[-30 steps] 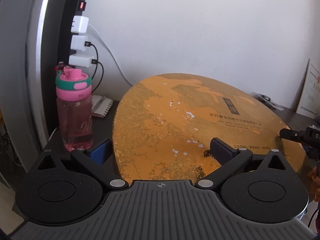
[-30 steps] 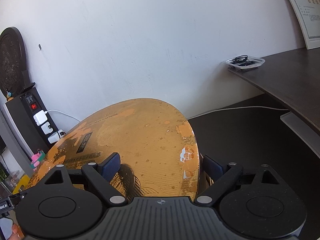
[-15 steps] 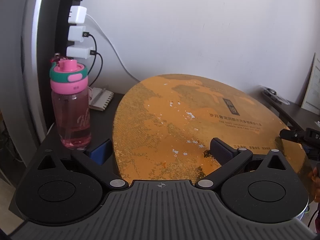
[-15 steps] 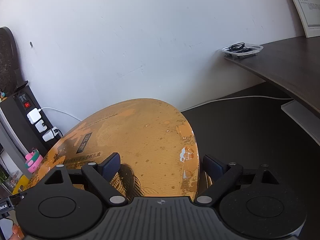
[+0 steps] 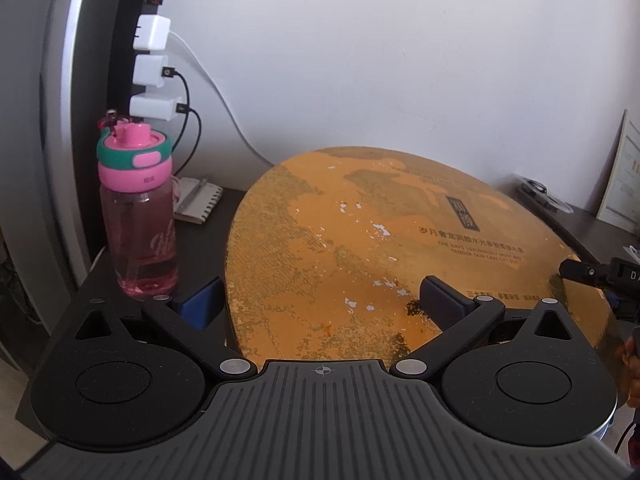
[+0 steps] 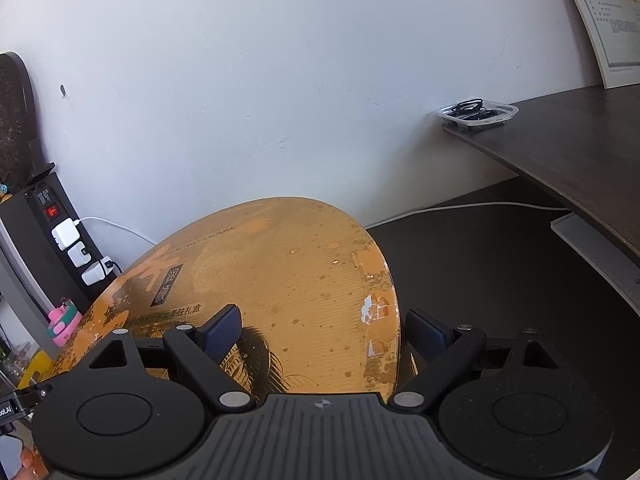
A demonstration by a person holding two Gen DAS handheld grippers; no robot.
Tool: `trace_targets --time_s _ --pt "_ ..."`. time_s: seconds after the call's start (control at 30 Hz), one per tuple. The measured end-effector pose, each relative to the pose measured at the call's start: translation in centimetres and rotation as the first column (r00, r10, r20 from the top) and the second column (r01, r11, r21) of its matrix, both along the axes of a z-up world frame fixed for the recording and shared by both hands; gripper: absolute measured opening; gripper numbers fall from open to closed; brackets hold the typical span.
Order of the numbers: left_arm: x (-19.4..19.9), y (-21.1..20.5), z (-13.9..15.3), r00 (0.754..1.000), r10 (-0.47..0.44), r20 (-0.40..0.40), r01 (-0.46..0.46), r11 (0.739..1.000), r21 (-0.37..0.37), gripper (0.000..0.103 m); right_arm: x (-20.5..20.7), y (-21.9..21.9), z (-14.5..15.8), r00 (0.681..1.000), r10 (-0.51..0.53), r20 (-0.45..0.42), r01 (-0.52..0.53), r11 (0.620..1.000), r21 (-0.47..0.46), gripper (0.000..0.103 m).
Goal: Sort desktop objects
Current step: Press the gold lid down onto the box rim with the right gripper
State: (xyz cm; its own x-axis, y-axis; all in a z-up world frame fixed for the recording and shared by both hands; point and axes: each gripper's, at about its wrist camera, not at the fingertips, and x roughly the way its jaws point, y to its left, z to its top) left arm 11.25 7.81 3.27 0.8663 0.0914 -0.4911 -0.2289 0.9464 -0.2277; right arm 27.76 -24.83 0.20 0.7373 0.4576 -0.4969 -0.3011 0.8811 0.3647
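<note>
Gold box, worn and orange, fills left wrist view; left gripper straddles its near-left corner, one finger on the lid, the other outside the edge, clamped; pink bottle upright on dark bench just left. Right wrist view: right gripper likewise clamped across box's right edge; bench dark beyond.
</note>
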Motion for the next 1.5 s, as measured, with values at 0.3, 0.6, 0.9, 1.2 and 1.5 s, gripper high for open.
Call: trace_targets --time_s 0.3,0.6,0.9,1.2,1.5 --pt "-0.2 0.0 -0.6 1.0 0.004 -0.022 -0.005 1.0 -0.011 0.102 -0.2 -0.1 -0.7 1.0 0.001 -0.015 -0.001 1.0 -0.005 0.091" --pt "0.3 0.1 -1.0 0.999 0.009 -0.037 -0.01 1.0 -0.014 0.101 0.6 -0.1 -1.4 0.999 -0.003 -0.051 0.003 1.0 -0.005 0.09" --pt "0.7 0.5 -1.6 0.999 0.01 -0.052 -0.011 1.0 -0.018 0.101 0.9 0.4 -1.7 0.996 -0.009 -0.089 0.007 1.0 -0.022 0.091" --pt "1.5 0.0 -1.9 0.998 -0.001 -0.063 0.004 0.999 0.038 0.102 1.5 0.1 -2.9 0.99 -0.02 -0.136 0.021 1.0 0.006 0.091" --pt "1.3 1.2 -3.0 0.997 -0.021 -0.079 0.019 1.0 -0.025 0.1 1.2 1.0 -1.6 0.991 -0.023 -0.131 0.015 0.998 -0.059 0.092"
